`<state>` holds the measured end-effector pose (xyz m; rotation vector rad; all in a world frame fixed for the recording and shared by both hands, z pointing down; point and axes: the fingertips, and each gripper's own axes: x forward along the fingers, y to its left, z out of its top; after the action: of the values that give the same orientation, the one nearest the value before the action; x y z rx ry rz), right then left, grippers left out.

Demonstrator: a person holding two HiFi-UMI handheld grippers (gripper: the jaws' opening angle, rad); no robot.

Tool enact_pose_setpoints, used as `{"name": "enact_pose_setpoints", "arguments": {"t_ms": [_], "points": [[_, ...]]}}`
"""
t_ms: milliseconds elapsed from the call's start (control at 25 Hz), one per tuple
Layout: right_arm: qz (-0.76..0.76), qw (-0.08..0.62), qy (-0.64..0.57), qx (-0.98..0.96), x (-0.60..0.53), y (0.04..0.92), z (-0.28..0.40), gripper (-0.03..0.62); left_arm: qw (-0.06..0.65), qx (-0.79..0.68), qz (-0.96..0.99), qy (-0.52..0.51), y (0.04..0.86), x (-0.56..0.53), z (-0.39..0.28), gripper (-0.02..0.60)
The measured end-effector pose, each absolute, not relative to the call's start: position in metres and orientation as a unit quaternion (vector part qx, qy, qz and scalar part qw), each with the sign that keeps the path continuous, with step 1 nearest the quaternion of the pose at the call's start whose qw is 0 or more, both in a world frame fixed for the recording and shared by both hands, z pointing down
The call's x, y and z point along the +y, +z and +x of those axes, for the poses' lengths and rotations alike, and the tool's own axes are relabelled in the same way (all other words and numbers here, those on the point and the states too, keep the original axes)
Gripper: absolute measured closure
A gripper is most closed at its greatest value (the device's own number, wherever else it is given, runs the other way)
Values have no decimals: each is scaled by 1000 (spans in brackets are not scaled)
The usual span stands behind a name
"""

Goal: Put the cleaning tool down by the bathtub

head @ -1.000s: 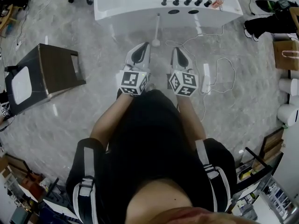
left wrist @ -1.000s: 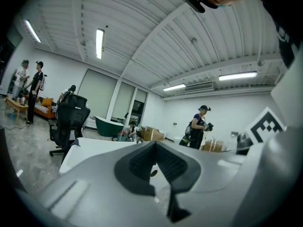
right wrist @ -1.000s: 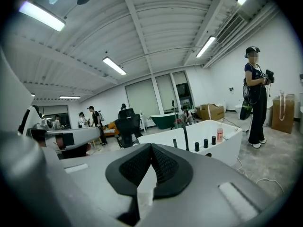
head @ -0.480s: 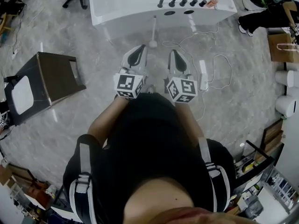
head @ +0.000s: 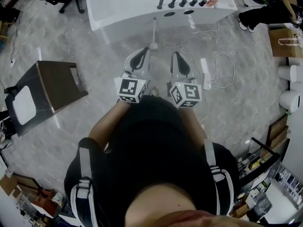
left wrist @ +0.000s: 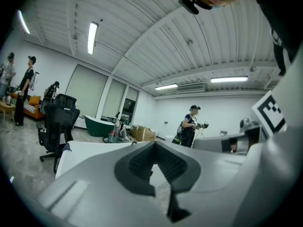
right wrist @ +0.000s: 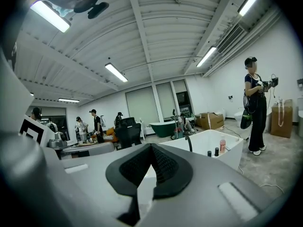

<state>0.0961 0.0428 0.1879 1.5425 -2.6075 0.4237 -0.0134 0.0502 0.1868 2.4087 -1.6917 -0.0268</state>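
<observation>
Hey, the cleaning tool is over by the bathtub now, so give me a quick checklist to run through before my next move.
1. Cleaning tool set by the bathtub: ok, its head is on the floor at the tub's side.
2. Tool free of both claws: ok, neither touches it.
3. Left claw empty: ok, shut with nothing between its jaws.
4. Right claw empty: ok, shut with nothing between its jaws.
5. Tool propped steadily: cannot tell from above.
6. Floor safe for stepping: not ok, a white cable and power strip lie on the right.
</observation>
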Motion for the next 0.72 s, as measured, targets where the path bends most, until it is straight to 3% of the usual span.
{"name": "enact_pose_setpoints", "arguments": {"t_ms": [720], "points": [[511, 38, 134, -848, 32, 190, 86, 595, 97, -564, 820, -16, 188, 45, -23, 572]]}}
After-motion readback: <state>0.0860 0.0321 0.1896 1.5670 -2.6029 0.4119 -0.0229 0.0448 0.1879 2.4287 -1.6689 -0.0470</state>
